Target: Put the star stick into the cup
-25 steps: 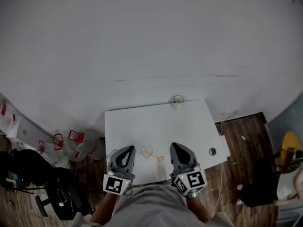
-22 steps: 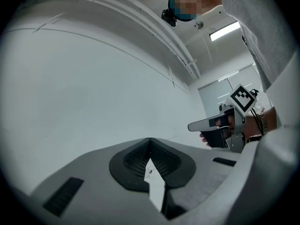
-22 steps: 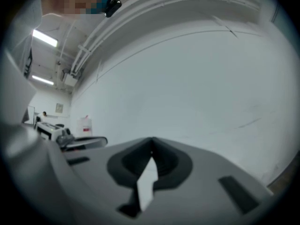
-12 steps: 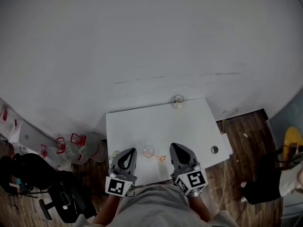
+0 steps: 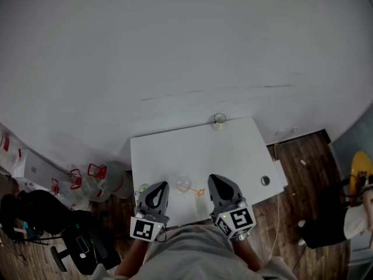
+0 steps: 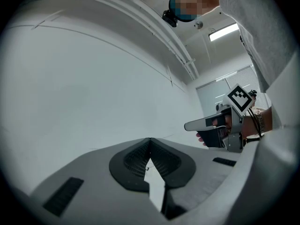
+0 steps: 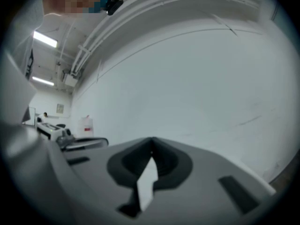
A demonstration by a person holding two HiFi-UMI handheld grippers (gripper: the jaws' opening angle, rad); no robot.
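An orange star stick (image 5: 196, 192) lies on the white table (image 5: 192, 150) near its front edge, between my two grippers, with the star end toward the right. Its other end lies by a small clear cup (image 5: 183, 184). A second small cup (image 5: 219, 119) stands at the table's far edge. My left gripper (image 5: 158, 186) (image 6: 150, 140) hovers left of the stick with its jaws shut and nothing in them. Right of the stick is my right gripper (image 5: 214, 179) (image 7: 151, 152), likewise shut and empty. Neither gripper view shows the stick or the cups.
A round hole (image 5: 265, 181) sits in the table's right corner. Big water bottles with red handles (image 5: 96, 178) stand on the floor to the left, with a dark office chair (image 5: 76, 244) beside them. A white wall rises behind the table.
The head view has drifted slightly. Both grippers, the stick and the cups stay where they were.
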